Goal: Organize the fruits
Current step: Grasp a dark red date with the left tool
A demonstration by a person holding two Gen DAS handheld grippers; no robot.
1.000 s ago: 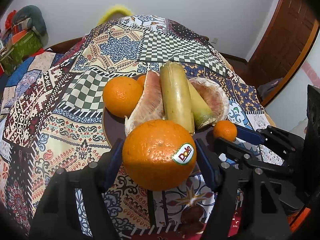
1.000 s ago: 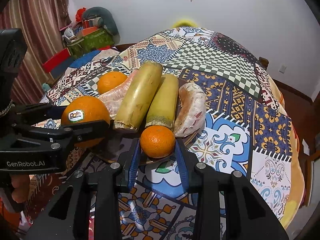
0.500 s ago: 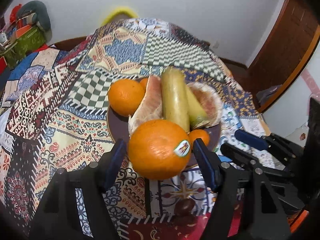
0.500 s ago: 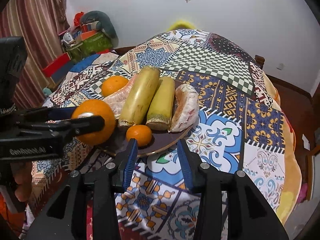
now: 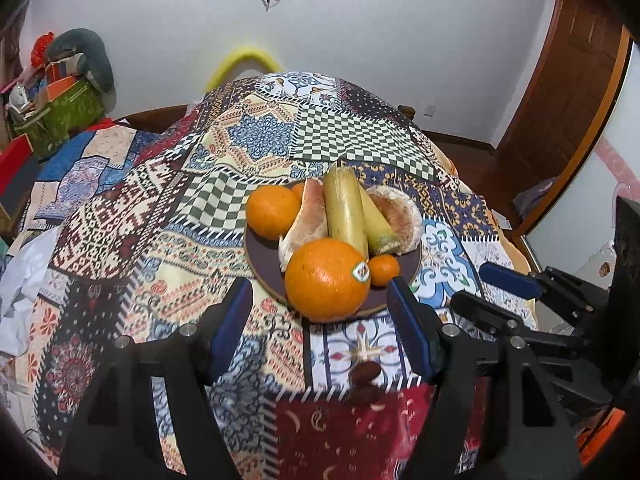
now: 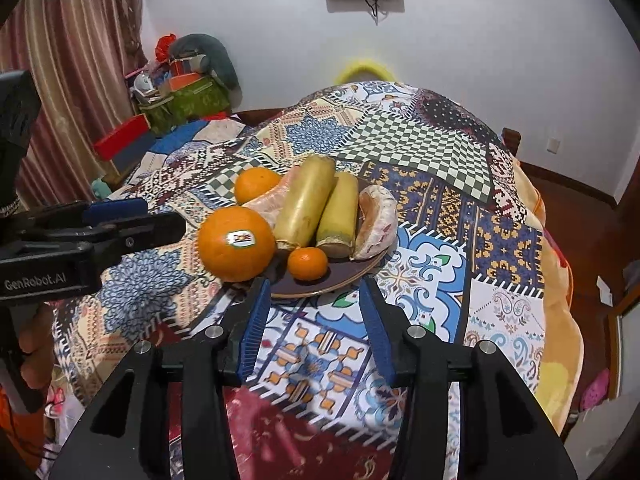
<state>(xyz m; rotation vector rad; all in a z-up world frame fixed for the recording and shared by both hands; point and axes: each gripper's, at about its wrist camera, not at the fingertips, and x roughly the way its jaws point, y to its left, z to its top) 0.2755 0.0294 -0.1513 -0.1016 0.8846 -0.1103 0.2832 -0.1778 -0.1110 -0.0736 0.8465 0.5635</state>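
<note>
The plate [image 6: 320, 290] sits near the table's [image 6: 440, 312] near edge, with bare cloth far and right. Both grippers — left [image 5: 320, 316], right [image 6: 312, 316] — point down, jaws spread on nothing; the right's have just been opening.

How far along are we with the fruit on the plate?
Looks nearly done: the big stickered orange, the small mandarin, a second orange, two yellow-green stalks and pomelo pieces all sit on the dark plate. Nothing is in hand: the left gripper is open and empty, and the right gripper has just been opening, empty too. No loose fruit shows on the tablecloth.
</note>
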